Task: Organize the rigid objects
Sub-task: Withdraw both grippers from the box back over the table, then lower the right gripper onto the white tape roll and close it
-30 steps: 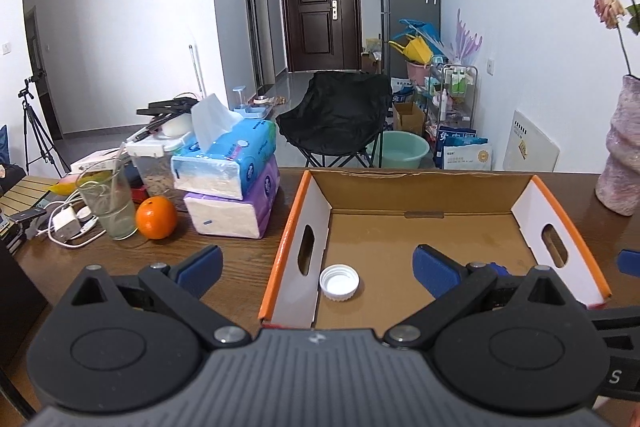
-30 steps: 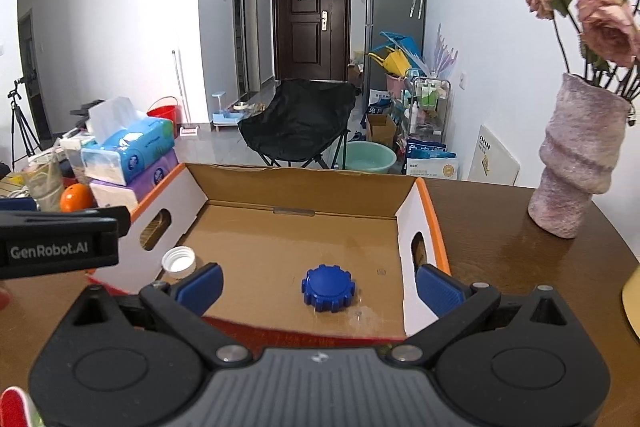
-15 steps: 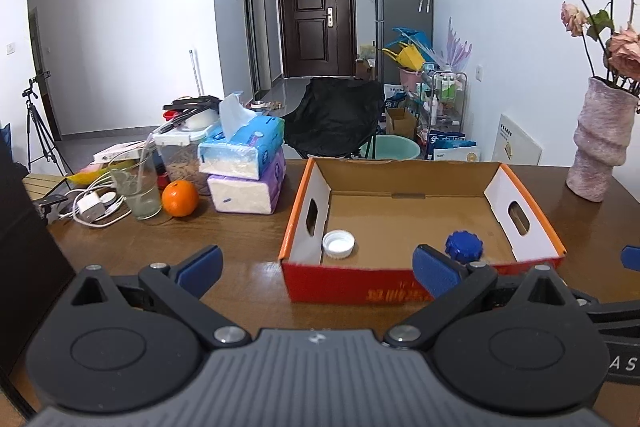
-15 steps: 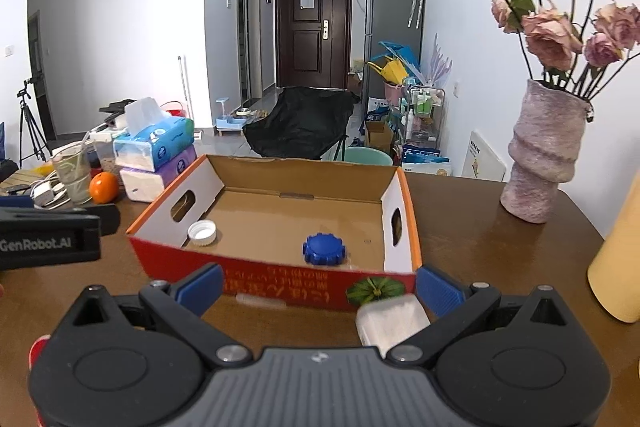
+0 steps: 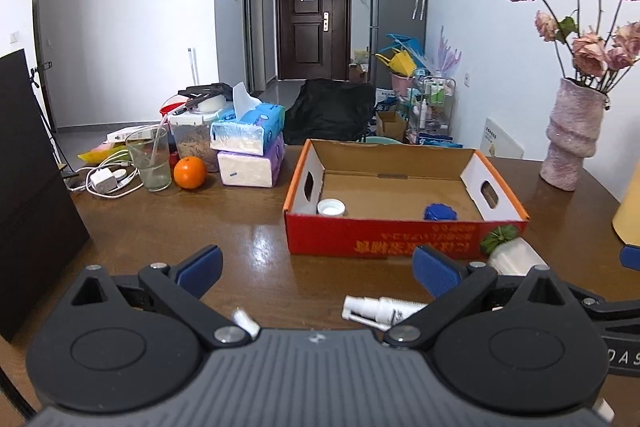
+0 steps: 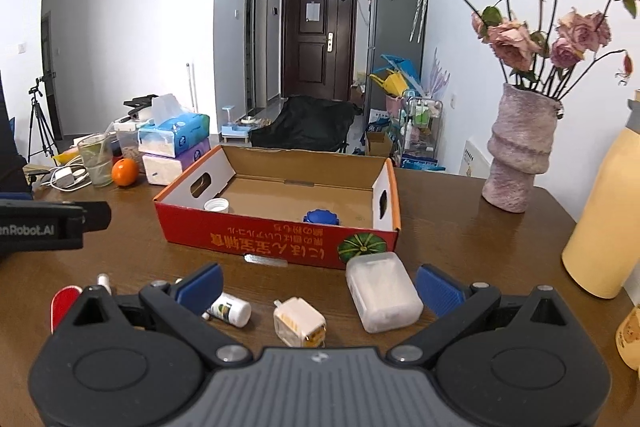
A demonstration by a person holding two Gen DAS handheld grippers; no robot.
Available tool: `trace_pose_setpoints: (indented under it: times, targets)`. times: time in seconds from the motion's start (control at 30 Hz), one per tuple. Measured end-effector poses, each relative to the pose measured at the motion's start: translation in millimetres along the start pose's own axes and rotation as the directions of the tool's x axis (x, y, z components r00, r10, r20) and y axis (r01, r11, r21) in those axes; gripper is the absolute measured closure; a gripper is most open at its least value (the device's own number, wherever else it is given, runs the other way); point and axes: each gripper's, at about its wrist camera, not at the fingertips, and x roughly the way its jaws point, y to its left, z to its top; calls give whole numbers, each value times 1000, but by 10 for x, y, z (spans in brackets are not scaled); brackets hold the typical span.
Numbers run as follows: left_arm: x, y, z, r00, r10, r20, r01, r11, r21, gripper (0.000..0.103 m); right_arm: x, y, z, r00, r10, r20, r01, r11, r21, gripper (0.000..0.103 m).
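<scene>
Hovering low at the bottom of both frames, the left gripper (image 5: 316, 267) and the right gripper (image 6: 318, 285) had their blue-padded fingers spread wide apart, and neither one held anything.

Nearest to the right gripper, in the lower middle of its view, lay a small white plug adapter with a yellow face (image 6: 299, 322) and, just left of it, a little white bottle with a green label (image 6: 231, 309). To the right of the adapter sat a frosted white plastic case (image 6: 382, 297), its far edge close against the box front. A red-tipped object (image 6: 64, 303) peeked out at lower left, too hidden to name. In the left view, a white spray bottle (image 5: 380, 309) lay on its side between the fingers, low in the frame.

All of those were sitting on the dark brown wooden table (image 6: 460, 227), outside the container. So the job looked only partly done!

Further up, mid-frame, stood the open red-and-orange cardboard box (image 6: 280, 239). Inside it, a white screw cap (image 6: 216, 205) rested near the left wall and a blue ridged cap (image 6: 321, 217) sat toward the right. Two pieces in, then, and by my count at least four loose ones left to go.

Beyond the box, at right, a pink textured vase of dried roses (image 6: 520, 151) stood clear of the action.
</scene>
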Motion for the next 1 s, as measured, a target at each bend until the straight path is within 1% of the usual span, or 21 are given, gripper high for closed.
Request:
trace_pose_setpoints:
  times: [0.17, 0.27, 0.5, 0.87, 1.0]
  targets:
    - [-192, 0, -148, 1000, -2, 17, 2, 1000, 2, 0, -202, -45, -151, 1000, -8, 20, 8, 1000, 8, 0]
    - [-282, 23, -240, 1000, -15, 20, 15, 1000, -2, 0, -307, -73, -255, 999, -26, 28, 25, 1000, 8, 0]
    - [-449, 68, -452, 1000, -17, 25, 17, 1000, -10, 0, -514, -161, -503, 998, -55, 37, 54, 998, 18, 0]
    - [-614, 154, -783, 1000, -16, 18, 16, 1000, -23, 0, -838, -273, -890, 997, -61, 54, 59, 998, 31, 0]
    - [-629, 196, -925, 1000, 3, 7, -3, 1000, -26, 0, -897, -295, -1025, 997, -64, 46, 63, 998, 30, 0]
